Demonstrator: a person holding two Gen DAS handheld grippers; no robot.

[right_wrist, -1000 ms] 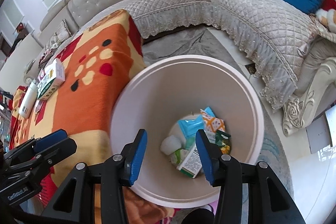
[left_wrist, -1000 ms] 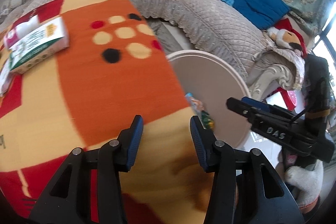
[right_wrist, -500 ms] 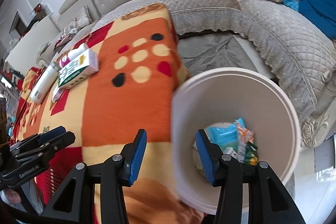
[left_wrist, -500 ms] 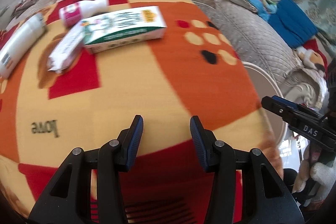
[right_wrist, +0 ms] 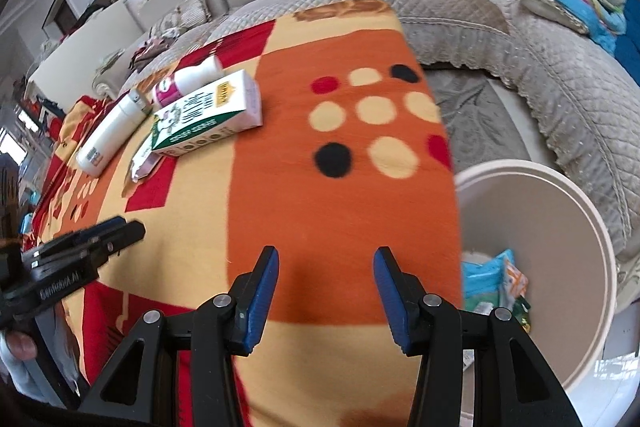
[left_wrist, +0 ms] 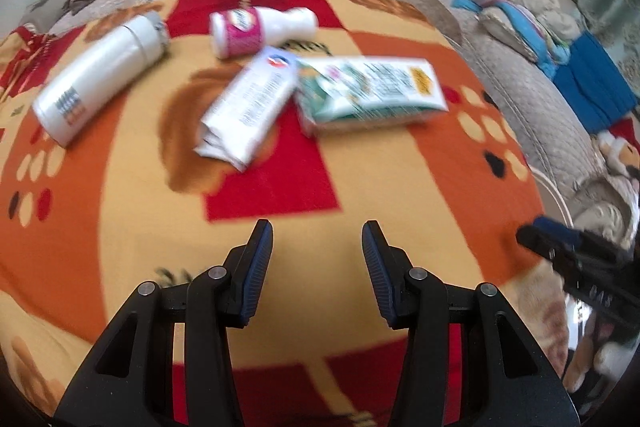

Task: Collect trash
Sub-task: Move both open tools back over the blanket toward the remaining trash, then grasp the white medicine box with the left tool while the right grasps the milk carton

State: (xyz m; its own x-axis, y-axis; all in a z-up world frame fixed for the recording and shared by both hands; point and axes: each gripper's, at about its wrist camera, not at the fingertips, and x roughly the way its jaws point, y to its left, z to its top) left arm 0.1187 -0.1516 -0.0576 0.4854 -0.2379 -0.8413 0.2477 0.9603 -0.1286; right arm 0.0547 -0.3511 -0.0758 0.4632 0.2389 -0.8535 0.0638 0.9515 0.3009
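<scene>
Left wrist view: the left gripper (left_wrist: 317,263) hangs with jaws apart and nothing between them, above the patterned blanket (left_wrist: 440,187), facing a white packet (left_wrist: 250,107), green carton (left_wrist: 372,87), pink-labelled bottle (left_wrist: 260,31) and white tube (left_wrist: 100,79). I judge this the reach for another piece; next, descend and straddle the packet.

Right wrist view: the right gripper (right_wrist: 326,285), likewise parted and empty, sits beside the bin (right_wrist: 560,267) already holding wrappers (right_wrist: 496,283).

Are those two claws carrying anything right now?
No. The left claw and the right claw are both open and empty, above the blanket.
</scene>
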